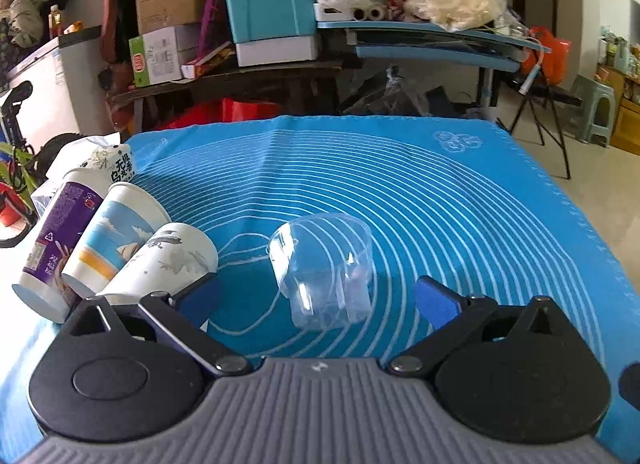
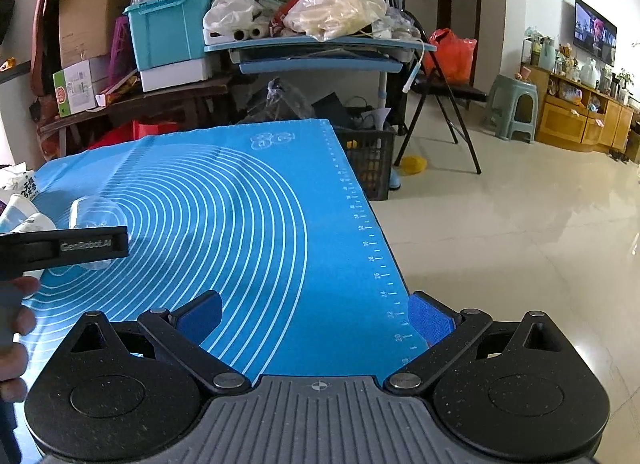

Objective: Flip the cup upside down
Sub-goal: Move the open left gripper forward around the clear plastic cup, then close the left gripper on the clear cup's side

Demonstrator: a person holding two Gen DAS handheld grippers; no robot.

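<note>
A clear plastic cup (image 1: 322,268) stands on the blue mat (image 1: 440,204), wide end down and narrow closed end up, tilted in the fisheye. My left gripper (image 1: 318,300) is open, its blue pads on either side of the cup and apart from it. In the right wrist view the same cup (image 2: 98,214) sits at the far left, partly hidden behind the left gripper's black finger (image 2: 64,246). My right gripper (image 2: 316,320) is open and empty over the mat's right edge (image 2: 380,264).
Three paper cups (image 1: 108,248) stand wide end down in a row at the mat's left edge, close to my left finger. A crumpled white packet (image 1: 108,160) lies behind them. Beyond the table are cluttered shelves, a teal bin (image 1: 272,4) and a black crate (image 2: 368,160).
</note>
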